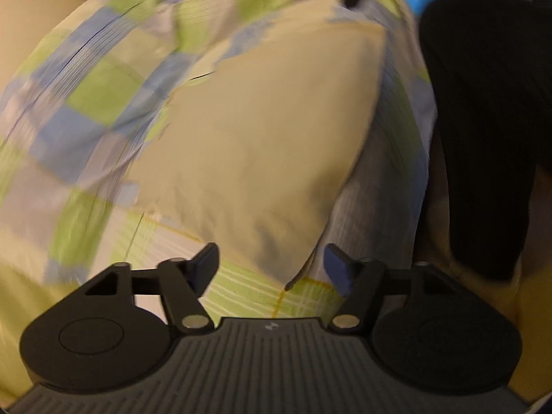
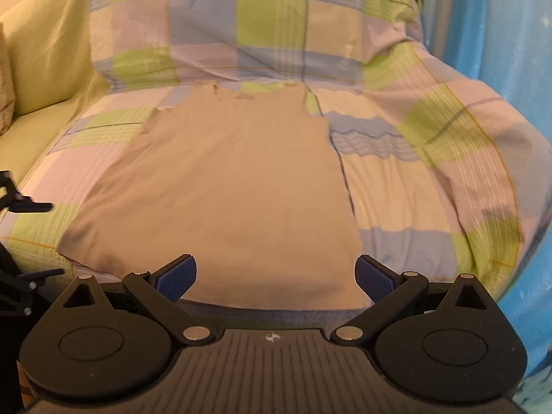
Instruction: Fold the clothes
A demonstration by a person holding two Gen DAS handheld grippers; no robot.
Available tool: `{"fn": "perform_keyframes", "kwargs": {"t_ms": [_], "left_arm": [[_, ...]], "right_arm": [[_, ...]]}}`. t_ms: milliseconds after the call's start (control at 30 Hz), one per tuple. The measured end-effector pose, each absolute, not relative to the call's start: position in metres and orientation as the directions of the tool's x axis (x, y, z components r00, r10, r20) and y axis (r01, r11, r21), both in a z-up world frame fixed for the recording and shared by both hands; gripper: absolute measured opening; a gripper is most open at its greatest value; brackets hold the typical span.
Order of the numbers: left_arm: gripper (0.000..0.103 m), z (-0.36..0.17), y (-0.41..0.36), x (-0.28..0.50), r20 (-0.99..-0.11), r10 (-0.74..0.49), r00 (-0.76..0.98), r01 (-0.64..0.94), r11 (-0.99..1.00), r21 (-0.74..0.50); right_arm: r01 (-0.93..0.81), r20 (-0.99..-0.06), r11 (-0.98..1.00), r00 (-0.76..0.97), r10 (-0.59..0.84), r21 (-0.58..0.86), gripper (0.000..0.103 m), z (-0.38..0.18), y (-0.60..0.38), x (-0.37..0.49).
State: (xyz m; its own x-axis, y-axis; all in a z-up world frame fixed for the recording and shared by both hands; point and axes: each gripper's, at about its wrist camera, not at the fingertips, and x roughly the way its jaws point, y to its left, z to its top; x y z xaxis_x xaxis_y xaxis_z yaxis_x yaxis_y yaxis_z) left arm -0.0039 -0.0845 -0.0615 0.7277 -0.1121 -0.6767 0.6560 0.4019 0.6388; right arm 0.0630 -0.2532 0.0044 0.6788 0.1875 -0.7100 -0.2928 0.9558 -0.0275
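A tan garment (image 2: 224, 189) lies spread flat on a checked green, blue and white cover (image 2: 414, 179), its hem toward me. My right gripper (image 2: 276, 277) is open just above the hem's near edge, holding nothing. In the blurred left wrist view, the garment (image 1: 262, 131) comes to a corner near my left gripper (image 1: 272, 269), which is open with that corner lying between its fingers, not pinched. The left gripper (image 2: 51, 238) also shows at the left edge of the right wrist view, beside the garment's near-left corner.
The cover drapes over a raised pillow shape (image 2: 269, 24) at the back. A yellow-green cushion (image 2: 41, 51) stands on the left and a blue surface (image 2: 500, 69) on the right. A dark ribbed shape (image 1: 483, 120) fills the right of the left wrist view.
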Motion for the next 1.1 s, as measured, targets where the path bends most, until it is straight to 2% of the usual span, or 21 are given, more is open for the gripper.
{"fn": "perform_keyframes", "kwargs": {"t_ms": [67,133,367,600,800,867,933,1000,1100], "left_arm": [[0.056,-0.073,-0.086,-0.006,-0.665,-0.113,0.738,0.665,0.292,0.688],[0.049,-0.089,-0.086,-0.007,-0.640,-0.092,0.763,0.645,0.176,0.743],[0.048,-0.118,-0.077,-0.018,-0.583,-0.128,0.802,0.570,-0.125,0.812],[0.047,-0.126,-0.063,-0.019,-0.579,-0.159,0.799,0.545,-0.214,0.811],[0.047,-0.125,-0.057,-0.018,-0.574,-0.203,0.793,0.530,-0.234,0.815],[0.041,-0.126,-0.059,-0.016,-0.570,-0.232,0.788,0.525,-0.229,0.820],[0.018,-0.128,-0.062,-0.017,-0.573,-0.248,0.781,0.529,-0.224,0.819],[0.003,-0.128,-0.064,-0.014,-0.574,-0.252,0.779,0.539,-0.200,0.818],[0.002,-0.104,-0.066,-0.001,-0.588,-0.255,0.767,0.608,-0.001,0.794]], "right_arm": [[-0.302,-0.708,0.953,0.679,0.194,-0.029,0.101,0.003,-0.252,0.064],[-0.310,-0.706,0.950,0.680,0.200,-0.030,0.101,0.002,-0.251,0.065],[-0.320,-0.696,0.947,0.688,0.204,-0.039,0.101,-0.003,-0.244,0.072],[-0.294,-0.672,0.956,0.712,0.204,-0.021,0.101,0.002,-0.251,0.075],[-0.402,-0.668,0.910,0.704,0.240,-0.098,0.101,-0.006,-0.234,0.067],[-0.437,-0.668,0.891,0.701,0.251,-0.123,0.101,-0.009,-0.229,0.064],[-0.470,-0.667,0.870,0.697,0.263,-0.148,0.101,-0.012,-0.223,0.061],[-0.502,-0.667,0.847,0.692,0.274,-0.173,0.101,-0.014,-0.218,0.059],[-0.548,-0.668,0.809,0.685,0.290,-0.210,0.101,-0.019,-0.210,0.055]]}}
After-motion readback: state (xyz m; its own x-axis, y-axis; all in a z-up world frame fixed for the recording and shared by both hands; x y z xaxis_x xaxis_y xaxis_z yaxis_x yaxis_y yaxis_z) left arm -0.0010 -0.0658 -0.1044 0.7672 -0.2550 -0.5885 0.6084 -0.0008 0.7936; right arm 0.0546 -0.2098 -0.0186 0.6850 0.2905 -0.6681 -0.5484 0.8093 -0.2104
